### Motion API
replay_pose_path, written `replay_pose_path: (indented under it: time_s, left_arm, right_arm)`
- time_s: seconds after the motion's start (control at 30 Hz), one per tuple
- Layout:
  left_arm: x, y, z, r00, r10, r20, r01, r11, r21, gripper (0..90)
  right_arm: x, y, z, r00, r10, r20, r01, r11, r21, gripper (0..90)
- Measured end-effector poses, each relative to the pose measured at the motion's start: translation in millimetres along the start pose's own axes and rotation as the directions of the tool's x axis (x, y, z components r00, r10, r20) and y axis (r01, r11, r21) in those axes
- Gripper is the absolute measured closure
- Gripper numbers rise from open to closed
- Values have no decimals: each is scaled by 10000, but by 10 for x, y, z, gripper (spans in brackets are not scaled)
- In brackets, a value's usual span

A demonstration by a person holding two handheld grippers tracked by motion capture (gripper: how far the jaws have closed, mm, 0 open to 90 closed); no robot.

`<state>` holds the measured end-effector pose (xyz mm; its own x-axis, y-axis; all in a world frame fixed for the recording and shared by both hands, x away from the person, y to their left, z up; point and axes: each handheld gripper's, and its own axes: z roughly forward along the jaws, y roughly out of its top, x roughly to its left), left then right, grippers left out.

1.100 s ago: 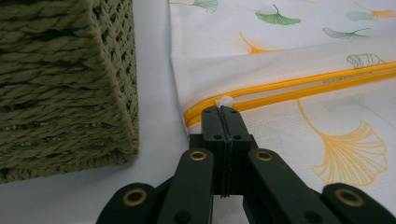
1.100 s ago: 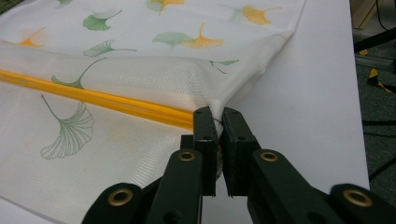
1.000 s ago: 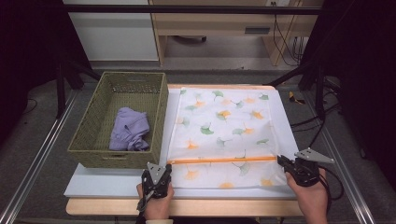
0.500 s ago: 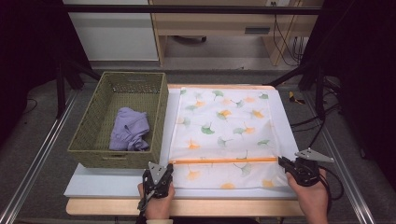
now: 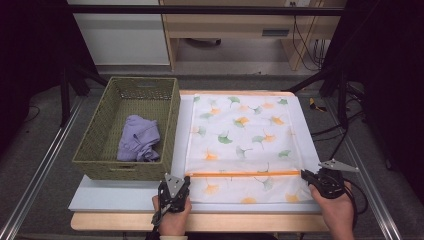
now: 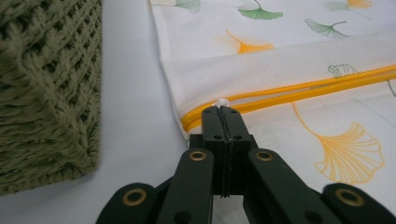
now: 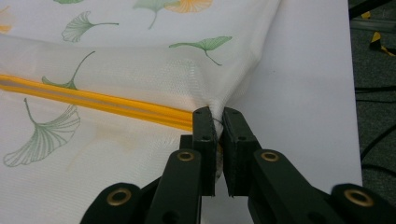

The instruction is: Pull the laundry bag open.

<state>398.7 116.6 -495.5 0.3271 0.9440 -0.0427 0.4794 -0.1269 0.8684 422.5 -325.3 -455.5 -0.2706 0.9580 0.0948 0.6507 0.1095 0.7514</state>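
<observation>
A mesh laundry bag (image 5: 242,145) w/ ginkgo-leaf print is laid flat on the white surface (image 5: 125,192), centre-right of the high view, just beside a green basket (image 5: 102,145) at left. A purple cloth (image 5: 138,139) is seen bunched inside the basket.

The orange zipper (image 5: 243,174) is run across the lower part of the bag. At its left end, in the left tongs view, the left tongs (image 6: 223,112) are pressed fully together on the small white zipper pull (image 6: 221,101) – jaws shut tight, no gap. At the lower right of the high view, the right tongs (image 5: 306,176) are clamped on the bag's corner; in the right tongs view, fabric (image 7: 215,116) is seen pinched between the jaws, a thin sliver of mesh bunched up in the gap, right where the zipper ends.

Step in hand, as judged: both ends of the zipper are gripped, bag anchored, zip not yet run; the orange line reads closed along its length, though that can't be told for sure.

Next move, prob.: the pull is to be drawn along the orange track toward the right tongs, w/ the right corner held taut so the mesh isn't dragged or puckered. A low, straight pull is called for; the pull tab is tiny and could be slipped off. After that, the purple cloth is likely to be fetched.
</observation>
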Motion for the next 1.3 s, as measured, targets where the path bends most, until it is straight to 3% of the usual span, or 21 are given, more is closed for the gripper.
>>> replay_pose_path:
  time_s: [0.37, 0.43, 0.67, 0.93, 1.2, 1.3]
  left_arm:
    - [-43, 9, 22, 9996, 253, 120, -255, 9995, 168, 899]
    - [-31, 6, 28, 9996, 216, 160, -216, 9998, -4, 899]
    - [-20, 2, 27, 9999, 151, -29, -152, 9997, -184, 882]
    - [4, 24, 7, 9987, 284, -426, -316, 9967, -746, 639]
    - [-63, 105, -10, 9984, 540, -149, -554, 9908, -1233, 428]
    - [-93, 135, 1, 9986, 535, 2, -530, 9892, -1364, 295]
  right_arm:
    - [-59, -23, 55, 9999, 91, 97, -93, 9997, 243, 846]
    - [-56, -24, 58, 9999, -4, 126, 1, 9997, 258, 840]
    - [-73, -31, 66, 9995, 109, 282, -117, 9995, 301, 750]
    - [-77, -14, 32, 9985, 387, 375, -377, 9989, -284, 557]
    - [-85, 6, 3, 9980, 408, 478, -369, 9961, -802, 414]
    - [-89, 26, -19, 9965, 496, 677, -418, 9929, -1116, 296]
